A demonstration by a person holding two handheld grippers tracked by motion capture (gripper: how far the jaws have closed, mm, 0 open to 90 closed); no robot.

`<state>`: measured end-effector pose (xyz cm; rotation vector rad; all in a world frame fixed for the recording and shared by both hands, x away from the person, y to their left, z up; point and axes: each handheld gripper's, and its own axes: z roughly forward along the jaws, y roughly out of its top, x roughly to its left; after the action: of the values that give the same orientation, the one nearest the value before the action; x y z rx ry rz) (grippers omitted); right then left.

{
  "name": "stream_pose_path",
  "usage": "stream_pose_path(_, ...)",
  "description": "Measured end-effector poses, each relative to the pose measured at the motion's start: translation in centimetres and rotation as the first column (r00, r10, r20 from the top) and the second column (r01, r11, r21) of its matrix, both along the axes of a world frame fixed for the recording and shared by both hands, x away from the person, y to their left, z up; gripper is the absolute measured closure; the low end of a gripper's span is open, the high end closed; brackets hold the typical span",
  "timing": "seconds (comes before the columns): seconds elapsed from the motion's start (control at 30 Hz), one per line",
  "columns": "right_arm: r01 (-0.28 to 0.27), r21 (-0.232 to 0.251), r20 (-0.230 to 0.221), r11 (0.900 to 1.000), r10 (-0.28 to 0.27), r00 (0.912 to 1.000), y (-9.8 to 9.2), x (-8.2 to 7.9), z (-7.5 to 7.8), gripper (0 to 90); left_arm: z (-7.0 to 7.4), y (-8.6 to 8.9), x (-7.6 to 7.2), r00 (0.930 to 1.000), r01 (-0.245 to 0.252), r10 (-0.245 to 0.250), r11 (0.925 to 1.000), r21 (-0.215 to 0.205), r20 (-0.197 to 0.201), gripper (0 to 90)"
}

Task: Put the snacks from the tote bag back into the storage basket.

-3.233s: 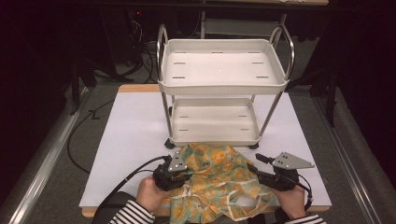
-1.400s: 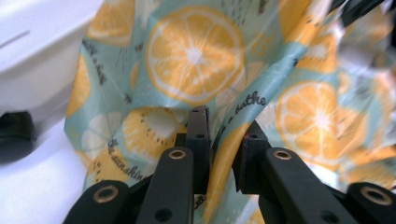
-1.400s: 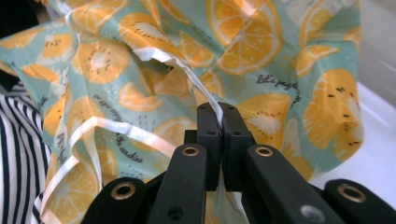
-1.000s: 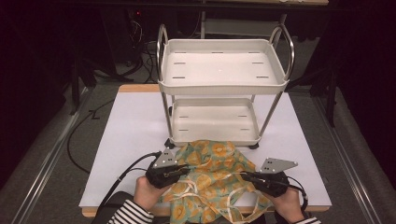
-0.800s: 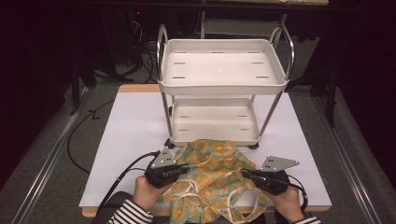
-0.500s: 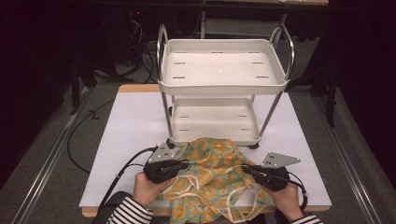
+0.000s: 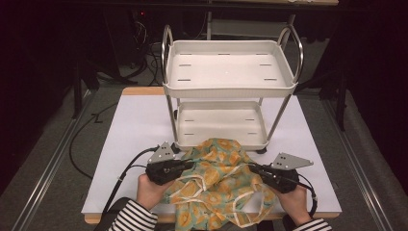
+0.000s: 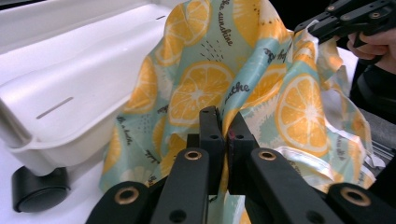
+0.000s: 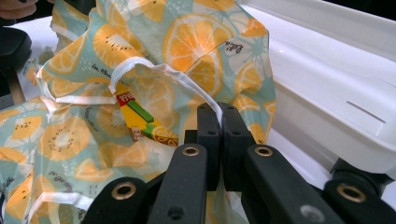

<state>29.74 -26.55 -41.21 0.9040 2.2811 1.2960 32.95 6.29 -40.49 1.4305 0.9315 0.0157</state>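
Orange-and-teal cloth, an apron [image 7: 216,180] printed with lemon slices and trimmed with white ties, lies bunched at the near edge of the white table [image 7: 134,130], its far edge up against the bottom shelf of the small white cart [image 7: 230,72]. I have my left gripper [image 7: 190,164] clamped on the apron's left side; in the left gripper view its two black jaws stand nearly together with a fold of the printed fabric [image 8: 224,79] pinched between the pads. My right gripper [image 7: 252,168] is clamped on the right side in the same way; in the right gripper view the jaws are closed on the cloth's edge and a white tie [image 9: 187,81] runs down into the narrow gap between them. Between the two grips the fabric rises in a loose hump, and a small yellow, red and green label [image 9: 137,116] shows on it just left of my right jaws. From the left gripper view the cart's lower tray and one black wheel [image 8: 37,189] sit just beside the cloth. Both hands rest low near the table's front edge, striped sleeves [image 7: 127,219] at the bottom of the high view
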Motion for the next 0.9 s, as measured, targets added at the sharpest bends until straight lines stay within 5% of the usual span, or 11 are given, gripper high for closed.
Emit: stream_pose_path(0.9,0.038,-0.012,-0.021,0.999,-0.038,0.9991,0.6,2.3,-0.5,89.4,-2.1,-0.9,3.0,0.9957,-0.058,0.060,0.9976,0.038,-0.070,87.7)
